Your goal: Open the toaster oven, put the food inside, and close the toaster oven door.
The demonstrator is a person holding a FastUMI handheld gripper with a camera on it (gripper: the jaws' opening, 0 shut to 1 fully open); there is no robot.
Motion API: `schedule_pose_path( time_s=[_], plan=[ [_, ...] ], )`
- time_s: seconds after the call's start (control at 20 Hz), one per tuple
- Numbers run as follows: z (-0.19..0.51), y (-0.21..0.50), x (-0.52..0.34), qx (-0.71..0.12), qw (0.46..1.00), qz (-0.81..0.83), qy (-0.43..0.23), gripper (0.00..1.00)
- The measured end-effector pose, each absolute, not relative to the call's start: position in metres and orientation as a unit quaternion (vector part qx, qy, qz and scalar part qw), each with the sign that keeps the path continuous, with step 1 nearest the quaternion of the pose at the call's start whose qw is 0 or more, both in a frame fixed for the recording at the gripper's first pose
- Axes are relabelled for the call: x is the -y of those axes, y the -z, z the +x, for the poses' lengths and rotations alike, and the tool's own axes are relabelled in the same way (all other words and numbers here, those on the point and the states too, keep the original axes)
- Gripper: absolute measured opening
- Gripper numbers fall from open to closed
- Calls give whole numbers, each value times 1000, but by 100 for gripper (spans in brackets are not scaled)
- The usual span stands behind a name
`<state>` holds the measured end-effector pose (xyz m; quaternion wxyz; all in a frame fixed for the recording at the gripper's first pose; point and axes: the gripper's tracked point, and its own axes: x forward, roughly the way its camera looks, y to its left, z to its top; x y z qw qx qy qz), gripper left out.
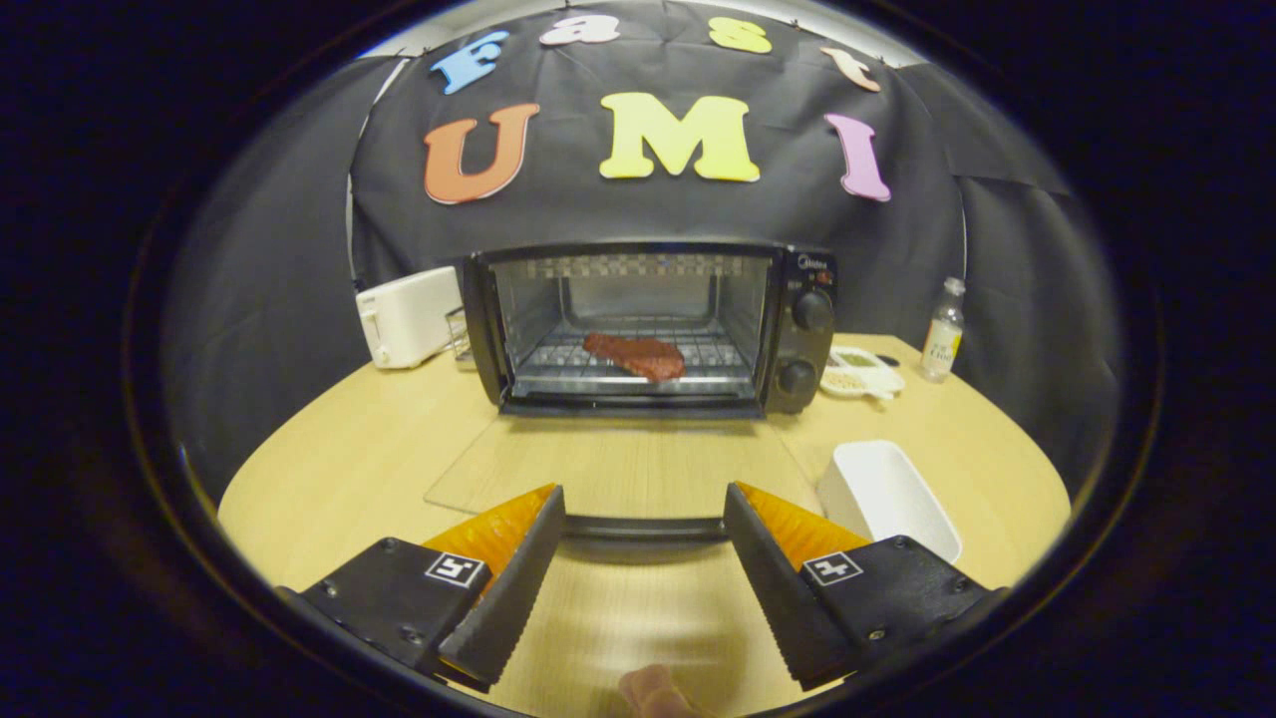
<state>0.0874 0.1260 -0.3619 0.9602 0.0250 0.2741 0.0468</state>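
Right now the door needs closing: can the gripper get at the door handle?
Probably yes. The gripper is open, and the door handle lies crosswise between the jaws, with nothing in the way. The white tray sits off to one side.

The surface under the toaster oven looks like pale wood-grain laminate, smooth with a soft sheen. The oven has a glossy black shell, a wire metal rack and a clear glass door lying flat in front of it; the food on the rack looks rough and matt. Left of the oven stands a smooth white plastic toaster, and near its door the tool hangs wide apart, its fingers ridged on the inner faces.
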Motion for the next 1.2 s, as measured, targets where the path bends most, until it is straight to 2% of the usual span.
schedule_pose_path(
  time_s=[0.15, 0.45, 0.95, 1.2],
  plan=[
    [80, 374, -136, -291, 954, 33, -59, 100],
    [88, 394, -130, -323, 945, 34, -37, 100],
    [87, 380, -133, -310, 950, 29, -33, 100],
    [92, 355, -134, -273, 961, 27, -34, 100]
  ],
)
